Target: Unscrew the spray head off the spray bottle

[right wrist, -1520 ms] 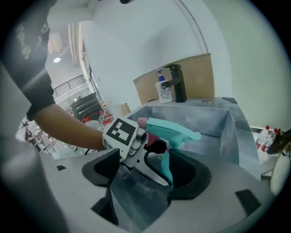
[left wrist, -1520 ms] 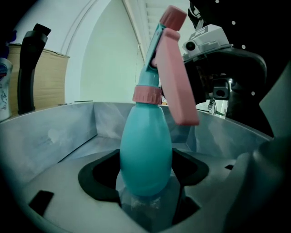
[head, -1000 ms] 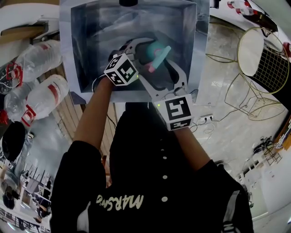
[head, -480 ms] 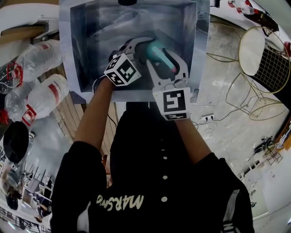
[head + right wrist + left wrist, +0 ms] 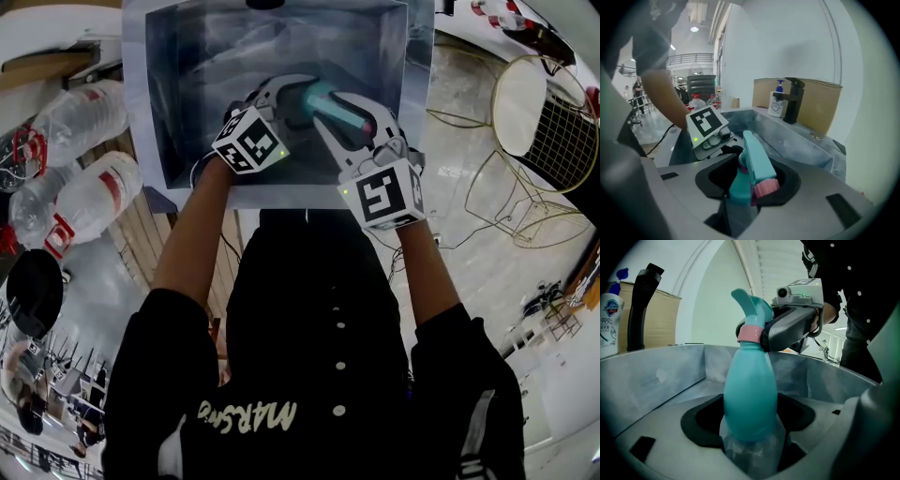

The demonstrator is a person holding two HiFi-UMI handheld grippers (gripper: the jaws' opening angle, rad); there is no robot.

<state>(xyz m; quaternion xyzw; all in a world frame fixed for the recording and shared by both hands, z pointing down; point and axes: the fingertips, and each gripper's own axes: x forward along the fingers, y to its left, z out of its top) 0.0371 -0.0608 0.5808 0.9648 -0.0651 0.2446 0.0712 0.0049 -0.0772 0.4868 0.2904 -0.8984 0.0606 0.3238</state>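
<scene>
two grippers, one bottle, one head, one sink. left gripper (image 5: 281,98) is clamped on the teal bottle (image 5: 750,399), low on its belly. right gripper (image 5: 750,187) jaws have just been closing and sit narrow round the head (image 5: 757,161) at its pink collar, on the bottle's top. all of it is inside the sink (image 5: 187,56). behind: one tap (image 5: 793,101), one soap bottle (image 5: 776,103).
</scene>
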